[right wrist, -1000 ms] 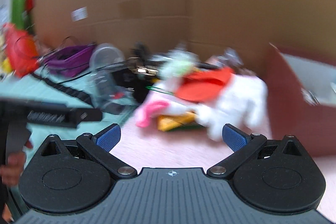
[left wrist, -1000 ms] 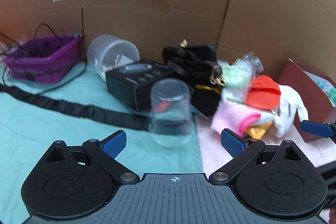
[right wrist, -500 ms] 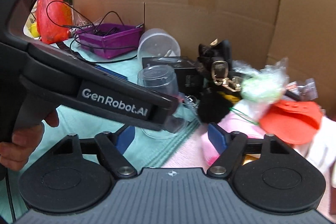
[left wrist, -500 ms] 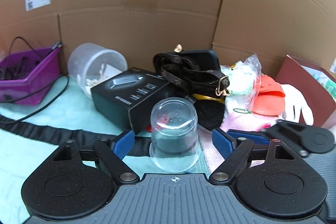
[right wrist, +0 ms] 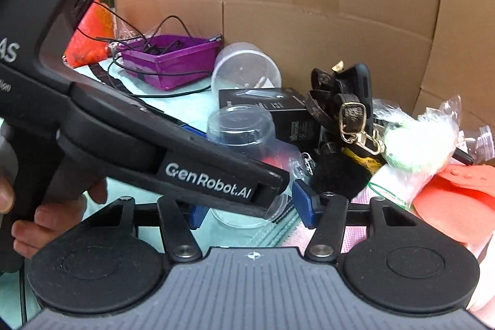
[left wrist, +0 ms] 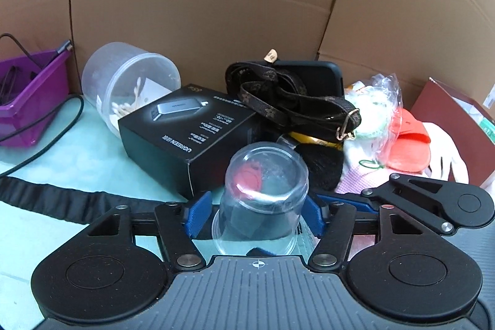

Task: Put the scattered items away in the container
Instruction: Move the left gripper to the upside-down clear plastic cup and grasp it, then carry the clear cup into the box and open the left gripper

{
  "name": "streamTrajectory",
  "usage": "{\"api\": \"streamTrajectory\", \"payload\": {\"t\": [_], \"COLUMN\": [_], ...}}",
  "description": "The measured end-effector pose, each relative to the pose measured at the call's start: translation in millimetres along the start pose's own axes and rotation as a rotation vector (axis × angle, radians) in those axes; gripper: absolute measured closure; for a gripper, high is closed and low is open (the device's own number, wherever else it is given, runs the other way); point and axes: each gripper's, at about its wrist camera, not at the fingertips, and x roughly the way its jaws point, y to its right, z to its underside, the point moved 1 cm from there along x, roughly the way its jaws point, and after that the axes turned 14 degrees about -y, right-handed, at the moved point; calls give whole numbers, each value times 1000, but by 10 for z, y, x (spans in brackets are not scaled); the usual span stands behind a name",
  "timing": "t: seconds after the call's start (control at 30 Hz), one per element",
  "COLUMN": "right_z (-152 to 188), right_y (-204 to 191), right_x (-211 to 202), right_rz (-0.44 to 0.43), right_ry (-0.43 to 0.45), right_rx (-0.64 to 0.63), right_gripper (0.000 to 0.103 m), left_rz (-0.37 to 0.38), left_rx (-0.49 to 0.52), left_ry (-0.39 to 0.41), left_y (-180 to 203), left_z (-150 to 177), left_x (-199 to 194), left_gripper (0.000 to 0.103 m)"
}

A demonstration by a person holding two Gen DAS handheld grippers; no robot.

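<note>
Your left gripper (left wrist: 255, 214) has advanced and its jaws have just been closing: the upturned clear cup (left wrist: 264, 190), earlier ahead on the green mat (left wrist: 92, 156), now sits between blue pads that flank its sides; actual grasp I cannot tell. Your right gripper (right wrist: 249, 207), also closing, holds nothing. Only its view shows your hand (right wrist: 46, 215).
</note>
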Motion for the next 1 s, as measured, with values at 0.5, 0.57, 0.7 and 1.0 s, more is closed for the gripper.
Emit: {"api": "streamTrajectory", "payload": {"t": [0.5, 0.57, 0.7, 1.0], "right_z": [9, -12, 15, 230], "right_y": [20, 12, 6, 135], "right_x": [77, 32, -159, -737], "right_rz": [-2, -3, -4, -8], "right_ry": [-14, -9, -3, 31], "right_rx": [21, 24, 34, 98], "right_gripper": [45, 45, 45, 45], "left_rz": [-45, -46, -55, -74], "left_rx": [3, 10, 19, 106], "left_ry": [-5, 1, 3, 35], "left_y": [82, 136, 296, 955], "left_z": [-29, -13, 29, 110], "left_x": [-27, -91, -240, -574], "left_gripper": [47, 48, 48, 48]}}
